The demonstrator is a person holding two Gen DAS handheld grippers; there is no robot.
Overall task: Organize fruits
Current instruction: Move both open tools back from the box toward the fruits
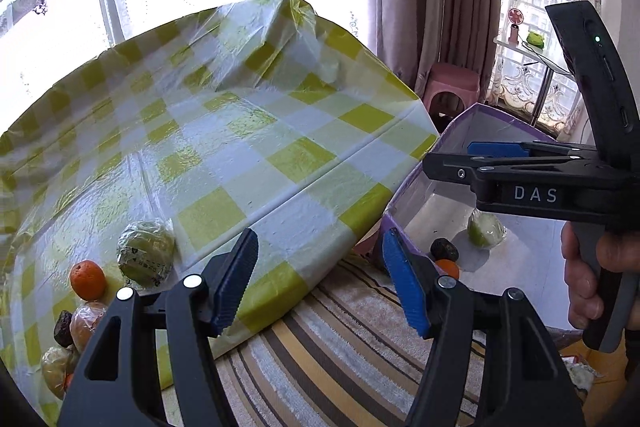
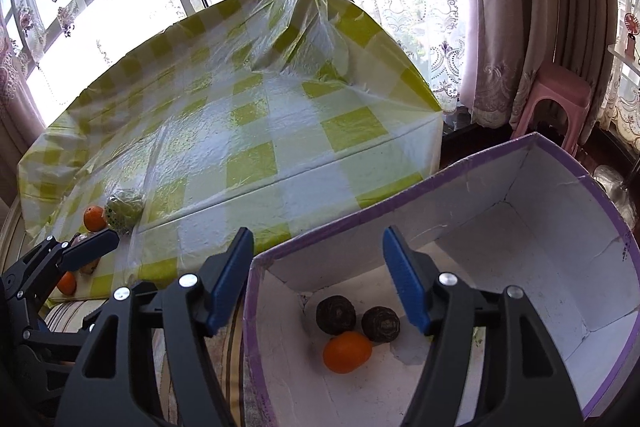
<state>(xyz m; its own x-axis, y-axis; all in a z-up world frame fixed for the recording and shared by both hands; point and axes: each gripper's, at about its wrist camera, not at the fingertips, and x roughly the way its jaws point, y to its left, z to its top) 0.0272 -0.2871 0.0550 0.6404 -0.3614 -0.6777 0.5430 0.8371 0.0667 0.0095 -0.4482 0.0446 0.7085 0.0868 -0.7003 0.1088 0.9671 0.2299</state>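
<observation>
Purple-rimmed box (image 2: 532, 147) held an orange (image 2: 346, 351) and two dark fruits (image 2: 335, 314) near its front corner. I saw both my grippers (left (image 1: 320, 283), right (image 2: 318, 279)) standing apart, empty. More fruit (image 1: 146, 253) sat by the table's (image 1: 248, 131) left edge.

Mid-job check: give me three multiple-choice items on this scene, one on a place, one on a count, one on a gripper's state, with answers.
1. Where is the purple-rimmed white cardboard box?
A. on the checked tablecloth
B. beside the table, lower than its top
C. on the pink plastic stool

2. How many dark brown round fruits lie in the box in the right wrist view?
A. none
B. two
C. five

3. What is between the right gripper fingers?
A. an orange
B. a wrapped green fruit
C. nothing

Answers: B, the box sits off the edge of the yellow-and-white checked table. B, two dark fruits lie beside one orange fruit. C, the fingers stand apart and empty above the box.
</observation>
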